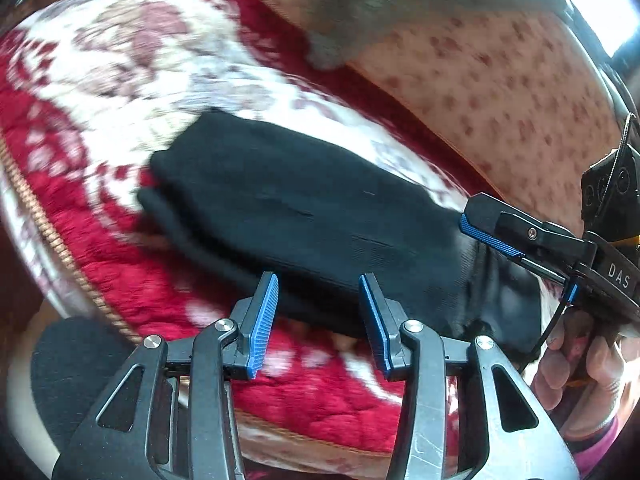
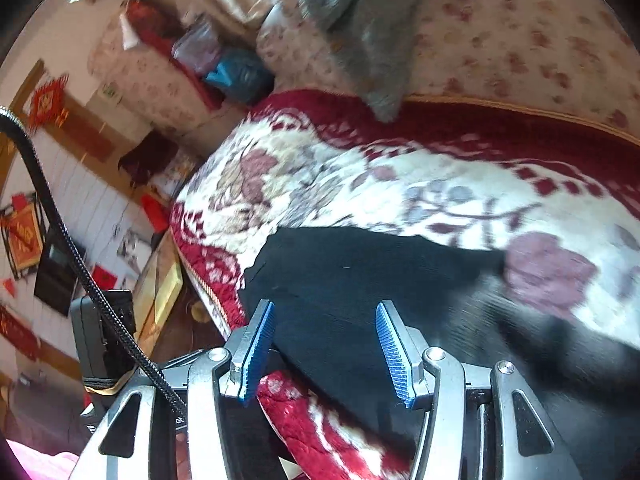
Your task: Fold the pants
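Observation:
The black pants (image 1: 288, 208) lie folded into a long bundle on a red and white floral blanket (image 1: 112, 80). My left gripper (image 1: 318, 284) is open and empty, its blue pads just above the bundle's near edge. My right gripper (image 1: 486, 232) shows at the right in the left wrist view, over the bundle's right end; its jaws look nearly together there. In the right wrist view the pants (image 2: 340, 280) lie under my right gripper (image 2: 326, 312), whose blue pads stand wide apart with nothing between them.
A grey cloth (image 2: 372, 40) lies on the floral sofa back (image 2: 520, 40) behind the blanket. The blanket's edge (image 2: 208, 280) drops off to the left, toward a wall with red decorations. A hand (image 1: 576, 364) holds the right gripper's handle.

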The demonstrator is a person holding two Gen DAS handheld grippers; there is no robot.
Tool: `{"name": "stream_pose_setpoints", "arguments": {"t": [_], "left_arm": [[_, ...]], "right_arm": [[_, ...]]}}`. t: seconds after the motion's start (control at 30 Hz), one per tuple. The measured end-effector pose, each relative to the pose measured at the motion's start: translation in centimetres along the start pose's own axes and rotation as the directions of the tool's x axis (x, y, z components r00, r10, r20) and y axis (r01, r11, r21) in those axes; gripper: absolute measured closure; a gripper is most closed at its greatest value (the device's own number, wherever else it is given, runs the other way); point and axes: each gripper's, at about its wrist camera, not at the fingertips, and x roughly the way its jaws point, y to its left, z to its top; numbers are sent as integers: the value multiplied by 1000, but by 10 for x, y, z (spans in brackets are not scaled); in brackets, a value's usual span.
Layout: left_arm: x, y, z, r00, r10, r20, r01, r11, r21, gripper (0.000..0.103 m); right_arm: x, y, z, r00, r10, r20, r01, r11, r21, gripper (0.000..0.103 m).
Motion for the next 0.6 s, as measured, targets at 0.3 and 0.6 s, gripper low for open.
{"name": "stream_pose_setpoints", "arguments": {"t": [0.3, 0.6], "left_arm": [[-2, 55, 8, 998, 54, 36, -47, 986, -163, 62], [11, 87, 14, 998, 49, 24, -40, 957, -288, 62]], "right_arm": [[77, 32, 41, 994, 43, -101, -53, 993, -102, 52], [153, 67, 76, 980, -30, -195, -34, 950, -312, 46]]}}
